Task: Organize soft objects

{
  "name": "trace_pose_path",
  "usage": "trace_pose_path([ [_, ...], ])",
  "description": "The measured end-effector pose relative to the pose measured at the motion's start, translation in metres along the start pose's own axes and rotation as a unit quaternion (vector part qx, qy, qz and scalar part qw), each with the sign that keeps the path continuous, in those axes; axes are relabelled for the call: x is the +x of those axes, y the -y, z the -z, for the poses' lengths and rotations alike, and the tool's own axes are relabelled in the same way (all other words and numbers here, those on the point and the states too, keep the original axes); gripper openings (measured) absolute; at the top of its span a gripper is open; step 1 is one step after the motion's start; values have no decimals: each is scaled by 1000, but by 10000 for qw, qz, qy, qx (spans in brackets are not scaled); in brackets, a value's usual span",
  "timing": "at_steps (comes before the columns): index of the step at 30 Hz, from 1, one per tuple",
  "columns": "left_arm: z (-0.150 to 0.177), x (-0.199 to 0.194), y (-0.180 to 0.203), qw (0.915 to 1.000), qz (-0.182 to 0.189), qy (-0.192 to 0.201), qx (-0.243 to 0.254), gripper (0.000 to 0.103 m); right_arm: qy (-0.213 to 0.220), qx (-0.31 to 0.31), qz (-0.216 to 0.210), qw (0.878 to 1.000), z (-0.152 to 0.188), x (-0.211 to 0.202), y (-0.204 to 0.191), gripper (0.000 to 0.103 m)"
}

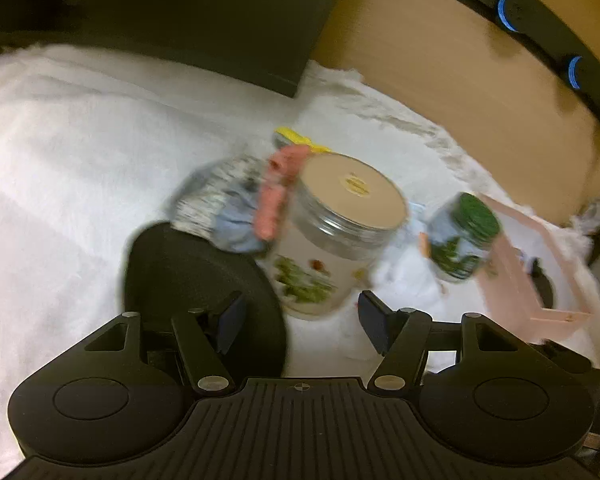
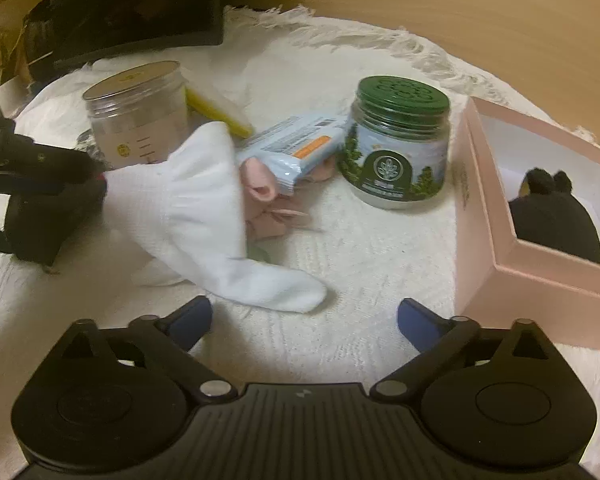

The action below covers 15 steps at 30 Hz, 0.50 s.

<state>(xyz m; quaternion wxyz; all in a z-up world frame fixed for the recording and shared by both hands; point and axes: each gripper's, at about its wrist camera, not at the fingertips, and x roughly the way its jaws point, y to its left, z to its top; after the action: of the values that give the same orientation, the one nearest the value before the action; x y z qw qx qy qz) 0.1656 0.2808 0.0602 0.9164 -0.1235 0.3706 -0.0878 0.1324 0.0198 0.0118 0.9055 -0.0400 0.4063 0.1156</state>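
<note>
A white sock lies on the white cloth, its cuff touching the fingertips of my left gripper, seen at the left of the right wrist view. A pink soft item lies behind the sock. A pink box at the right holds a black plush toy. My right gripper is open and empty, just short of the sock's toe. In the blurred left wrist view my left gripper is open before a tan-lidded jar, with a pink item and grey-blue fabric beside it.
A tan-lidded clear jar, a green-lidded jar, a blue snack wrapper and a yellow item stand among the soft things. A black round object lies at my left gripper. A dark box sits at the back.
</note>
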Motion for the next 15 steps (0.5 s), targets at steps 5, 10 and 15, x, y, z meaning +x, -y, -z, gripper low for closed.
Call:
trace_pose_path([
  [5, -6, -16, -27, 9901, -1148, 650, -473, 67, 87, 17, 11, 10000, 3, 0, 1, 103],
  [10, -4, -8, -64, 9883, -718, 312, -1307, 67, 137, 20, 9, 9999, 5, -1, 1, 103],
  [15, 9, 22, -58, 9925, -253, -242, -1173, 67, 147, 16, 14, 9999, 5, -1, 1, 103],
])
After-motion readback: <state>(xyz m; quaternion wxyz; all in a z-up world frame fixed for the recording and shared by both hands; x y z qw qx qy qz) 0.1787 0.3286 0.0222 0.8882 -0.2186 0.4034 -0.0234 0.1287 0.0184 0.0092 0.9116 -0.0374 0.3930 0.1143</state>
